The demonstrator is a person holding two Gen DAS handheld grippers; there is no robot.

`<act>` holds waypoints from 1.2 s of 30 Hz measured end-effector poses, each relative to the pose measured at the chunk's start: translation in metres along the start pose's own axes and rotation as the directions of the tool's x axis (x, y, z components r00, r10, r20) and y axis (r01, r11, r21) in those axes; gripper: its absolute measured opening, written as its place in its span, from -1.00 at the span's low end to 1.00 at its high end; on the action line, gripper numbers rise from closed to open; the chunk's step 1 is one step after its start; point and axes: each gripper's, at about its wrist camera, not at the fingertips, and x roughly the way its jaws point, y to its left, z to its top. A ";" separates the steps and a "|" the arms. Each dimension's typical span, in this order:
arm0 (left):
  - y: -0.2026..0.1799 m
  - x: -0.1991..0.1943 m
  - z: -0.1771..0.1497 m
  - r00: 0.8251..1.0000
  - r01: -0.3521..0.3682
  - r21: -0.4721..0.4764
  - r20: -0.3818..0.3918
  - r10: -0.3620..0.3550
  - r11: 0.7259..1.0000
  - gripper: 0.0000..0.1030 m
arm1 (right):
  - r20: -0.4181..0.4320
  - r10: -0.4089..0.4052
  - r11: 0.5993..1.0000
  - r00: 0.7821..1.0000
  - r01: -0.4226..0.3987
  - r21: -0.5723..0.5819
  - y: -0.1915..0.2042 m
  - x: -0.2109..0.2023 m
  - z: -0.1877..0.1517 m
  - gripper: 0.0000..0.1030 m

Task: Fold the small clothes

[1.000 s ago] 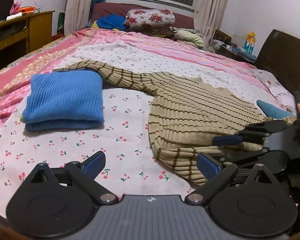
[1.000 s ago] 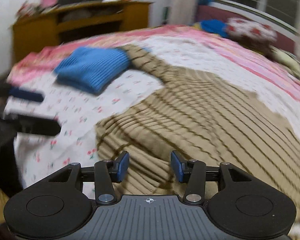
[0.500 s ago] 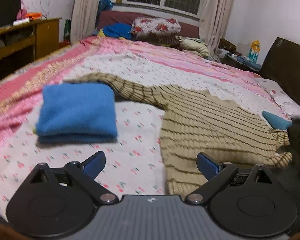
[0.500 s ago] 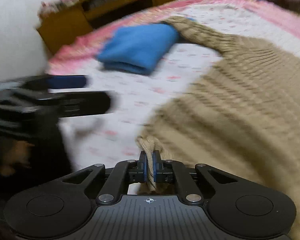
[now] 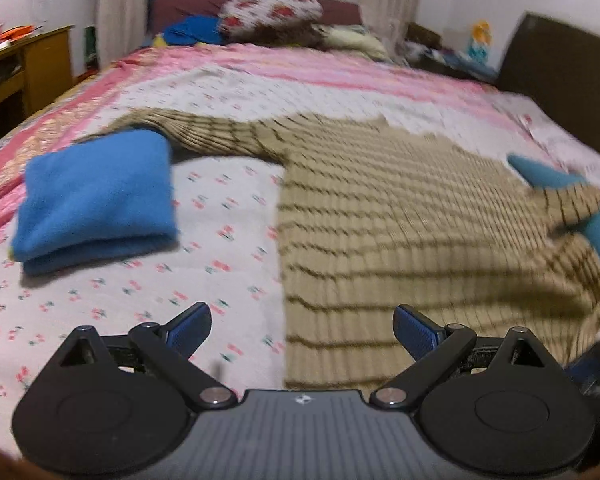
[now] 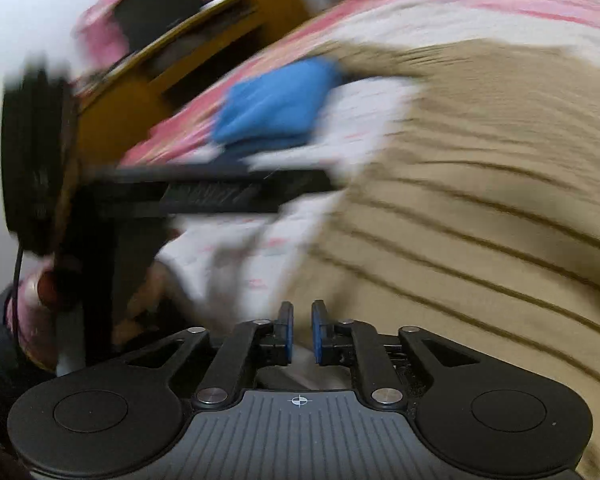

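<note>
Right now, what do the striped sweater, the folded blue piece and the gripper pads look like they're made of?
Striped sweater: ribbed knit, likely wool or acrylic; tan, matte, with thin dark stripes across raised ribs.
Folded blue piece: soft knit or fleece, matte and fuzzy; blur hides the weave.
Pads on the left gripper: blue, finely textured, probably rubber or soft plastic, on matte black plastic-looking arms.

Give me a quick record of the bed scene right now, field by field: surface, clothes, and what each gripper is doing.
surface: bed with pink-bordered floral sheet
folded item: blue knitted garment, folded, left of the sweater
unfolded item: tan striped knit sweater, spread flat, one sleeve reaching behind the blue garment
left gripper: jaws wide apart, empty, above the sweater's edge
right gripper: jaws have just been opening, narrow gap, nothing between them
</note>
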 end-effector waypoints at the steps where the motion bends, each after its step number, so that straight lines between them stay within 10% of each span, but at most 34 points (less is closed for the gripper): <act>1: -0.005 0.003 -0.003 1.000 0.003 0.020 -0.013 -0.003 1.000 0.98 | 0.025 -0.054 0.997 0.998 0.053 0.057 -0.013 -0.016 -0.007 -0.58; 6: -0.021 0.011 -0.014 0.998 0.015 0.081 -0.064 -0.010 0.997 0.98 | 0.025 -0.342 0.891 0.939 0.316 0.325 -0.068 -0.070 -0.041 -0.20; 17: -0.042 0.012 -0.020 0.997 0.035 0.137 -0.074 -0.025 0.990 0.98 | -0.045 -0.453 0.768 0.890 0.416 0.488 -0.107 -0.033 -0.037 -0.14; 20: -0.044 0.010 -0.021 0.997 0.043 0.146 -0.070 -0.033 0.988 0.98 | -0.053 -0.436 0.765 0.898 0.401 0.504 -0.116 -0.043 -0.042 -0.74; 22: -0.043 0.009 -0.020 0.996 0.056 0.136 -0.072 -0.047 0.989 0.98 | -0.050 -0.395 0.779 0.917 0.364 0.511 -0.116 -0.058 -0.046 -0.80; 36: -0.042 -0.006 0.020 0.998 0.057 0.156 0.030 -0.062 0.986 0.98 | -0.135 -0.399 0.819 0.907 0.419 0.391 -0.096 -0.119 -0.058 -0.47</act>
